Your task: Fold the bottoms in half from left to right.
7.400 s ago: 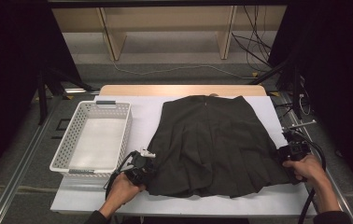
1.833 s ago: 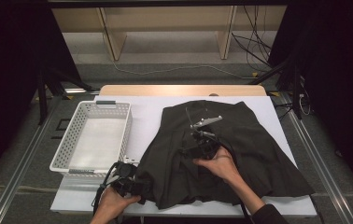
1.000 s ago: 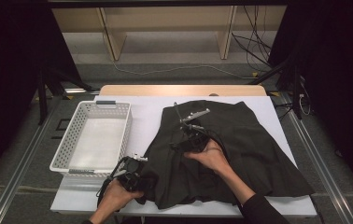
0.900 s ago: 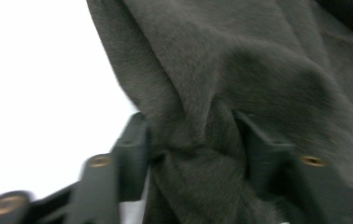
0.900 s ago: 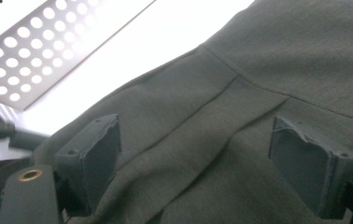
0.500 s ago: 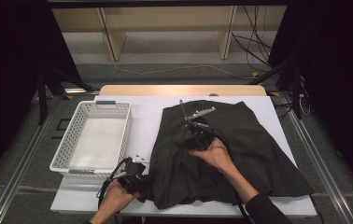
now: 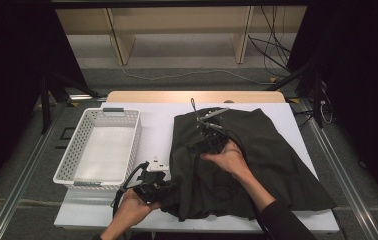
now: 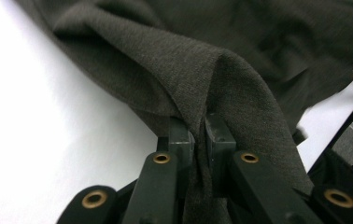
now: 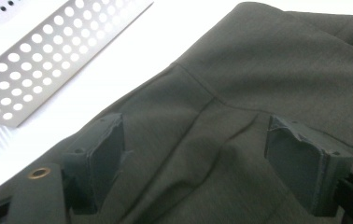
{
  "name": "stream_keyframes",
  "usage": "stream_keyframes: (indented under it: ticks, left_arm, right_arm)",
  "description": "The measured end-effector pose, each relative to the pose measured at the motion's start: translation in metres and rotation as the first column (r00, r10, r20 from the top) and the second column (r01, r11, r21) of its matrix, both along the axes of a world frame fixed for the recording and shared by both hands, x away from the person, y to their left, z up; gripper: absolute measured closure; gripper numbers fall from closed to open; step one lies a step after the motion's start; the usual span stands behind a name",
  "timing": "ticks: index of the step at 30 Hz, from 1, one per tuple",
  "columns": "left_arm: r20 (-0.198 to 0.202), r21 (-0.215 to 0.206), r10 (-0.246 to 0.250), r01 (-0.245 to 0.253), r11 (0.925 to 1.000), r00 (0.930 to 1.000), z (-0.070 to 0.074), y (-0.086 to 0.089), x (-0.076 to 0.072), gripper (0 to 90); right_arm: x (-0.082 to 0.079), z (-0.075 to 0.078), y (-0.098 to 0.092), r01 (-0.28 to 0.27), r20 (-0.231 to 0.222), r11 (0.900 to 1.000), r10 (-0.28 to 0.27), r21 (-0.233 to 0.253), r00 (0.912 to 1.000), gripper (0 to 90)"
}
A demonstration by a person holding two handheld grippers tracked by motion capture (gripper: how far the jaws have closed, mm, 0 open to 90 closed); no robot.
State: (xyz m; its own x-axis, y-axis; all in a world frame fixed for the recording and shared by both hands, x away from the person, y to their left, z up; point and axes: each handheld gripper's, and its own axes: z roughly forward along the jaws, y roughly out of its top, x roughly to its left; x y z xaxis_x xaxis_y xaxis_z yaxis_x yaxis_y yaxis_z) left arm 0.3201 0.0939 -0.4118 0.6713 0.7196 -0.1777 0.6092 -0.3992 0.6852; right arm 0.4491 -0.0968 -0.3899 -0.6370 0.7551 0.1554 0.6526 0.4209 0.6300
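Observation:
A dark grey pleated skirt lies on the white table, its left side folded over toward the middle. My left gripper sits at the skirt's front left corner, shut on a raised fold of the cloth. My right gripper hovers over the skirt's upper left part near the waistband, jaws wide open with only flat cloth between the pads.
A white perforated basket stands empty on the table's left; its wall lies close to the right gripper. A wooden board runs along the table's far edge. Cables trail on the floor at back right.
The right gripper let go of the skirt's right corner, crossed to the upper left part and shifted slightly there. The left side of the skirt has been folded inward; the left gripper kept its hold.

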Motion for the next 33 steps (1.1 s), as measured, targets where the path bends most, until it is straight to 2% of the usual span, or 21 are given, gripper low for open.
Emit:
stream_keyframes:
  ticks: [4, 6, 8, 15, 18, 26, 33]
  left_arm:
    - [0.04, 0.001, -0.025, 0.025, 0.9997, 0.9989, 0.008, -0.009, 0.0, 83.2]
    - [0.04, -0.001, -0.027, 0.027, 0.9996, 0.9988, 0.01, -0.011, 0.001, 83.1]
    - [0.047, -0.002, -0.033, 0.033, 0.9995, 0.9983, 0.013, -0.013, 0.0, 83.1]
    - [0.076, 0.0, -0.051, 0.051, 0.9987, 0.9958, 0.02, -0.02, -0.001, 83.1]
    - [0.093, 0.01, -0.054, 0.054, 0.9985, 0.9942, 0.022, -0.023, -0.001, 83.0]
    - [0.104, 0.005, -0.058, 0.058, 0.9983, 0.9928, 0.026, -0.023, 0.0, 83.2]
    - [0.116, 0.0, -0.064, 0.064, 0.9979, 0.9912, 0.031, -0.024, 0.001, 83.2]
  right_arm:
    - [0.008, -0.003, 0.009, -0.003, -0.024, 1.0, 0.002, -0.01, 0.9997, 21.2]
    - [0.012, -0.003, 0.015, -0.025, -0.046, 1.0, 0.025, -0.013, 0.9986, 21.1]
    - [0.014, -0.002, 0.019, -0.025, -0.041, 0.999, 0.024, -0.028, 0.9989, 21.2]
    - [0.027, -0.001, 0.033, -0.026, -0.073, 0.999, 0.023, -0.043, 0.997, 21.1]
    - [0.032, -0.002, 0.04, -0.034, -0.084, 0.997, 0.028, -0.064, 0.9961, 21.0]
    - [0.044, -0.007, 0.052, -0.025, -0.122, 0.995, 0.013, -0.098, 0.9925, 23.0]
    - [0.049, -0.011, 0.055, -0.009, -0.135, 0.993, -0.006, -0.114, 0.9908, 24.8]
